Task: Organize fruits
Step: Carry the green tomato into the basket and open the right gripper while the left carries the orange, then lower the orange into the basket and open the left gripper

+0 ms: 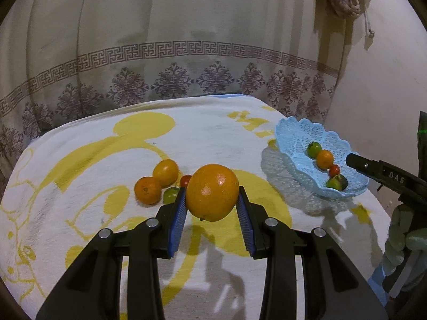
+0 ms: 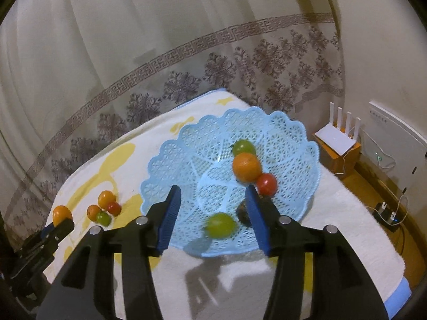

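My left gripper (image 1: 212,200) has its blue pads clamped on a large orange (image 1: 212,192), holding it above the white and yellow cloth (image 1: 80,165); just behind it on the cloth I see a small cluster lying close together: two smaller oranges (image 1: 157,182), a green fruit (image 1: 170,194) and a red one (image 1: 185,180), the last two partly hidden by the left finger. My right gripper (image 2: 213,208) hangs over the pale blue lattice basket (image 2: 181,144) with its jaws apart and nothing between the pads; a green fruit (image 2: 220,225), blurred, sits in the basket below the gap. Further in the basket I see another green fruit (image 2: 243,146), a small orange (image 2: 246,166) and a red tomato (image 2: 267,184) in a touching line; a dark fruit (image 2: 243,212) lies partly behind my right finger. The basket rests on the cloth, well apart from the loose cluster; a patterned curtain (image 1: 173,53) hangs behind the table.
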Tool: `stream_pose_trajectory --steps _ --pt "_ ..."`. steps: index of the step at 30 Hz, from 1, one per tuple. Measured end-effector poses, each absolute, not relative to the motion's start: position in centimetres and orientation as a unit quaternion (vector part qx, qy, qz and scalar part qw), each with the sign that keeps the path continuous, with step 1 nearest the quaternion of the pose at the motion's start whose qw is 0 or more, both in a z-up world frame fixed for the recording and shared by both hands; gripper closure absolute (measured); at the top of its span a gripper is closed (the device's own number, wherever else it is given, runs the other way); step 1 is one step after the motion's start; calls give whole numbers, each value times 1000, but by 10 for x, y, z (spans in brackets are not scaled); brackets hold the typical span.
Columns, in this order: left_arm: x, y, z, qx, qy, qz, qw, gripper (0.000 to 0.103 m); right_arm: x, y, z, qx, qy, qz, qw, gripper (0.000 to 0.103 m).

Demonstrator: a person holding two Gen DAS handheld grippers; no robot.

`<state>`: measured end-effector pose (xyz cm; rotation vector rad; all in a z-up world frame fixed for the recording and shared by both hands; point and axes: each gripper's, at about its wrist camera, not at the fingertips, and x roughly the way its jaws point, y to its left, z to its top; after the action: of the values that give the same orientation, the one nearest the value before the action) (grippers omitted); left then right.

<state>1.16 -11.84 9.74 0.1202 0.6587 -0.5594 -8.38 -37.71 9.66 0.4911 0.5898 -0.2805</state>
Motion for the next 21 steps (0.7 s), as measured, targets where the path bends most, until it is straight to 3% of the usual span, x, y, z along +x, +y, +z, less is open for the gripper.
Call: stream_pose_trajectory --steps 17,21 --pt "-3 -197 109 98 311 -321 889 66 -101 -408 97 233 256 -162 924 50" --pt "-7 -220 110 108 311 -336 883 66 -105 -415 101 229 246 -175 926 45"
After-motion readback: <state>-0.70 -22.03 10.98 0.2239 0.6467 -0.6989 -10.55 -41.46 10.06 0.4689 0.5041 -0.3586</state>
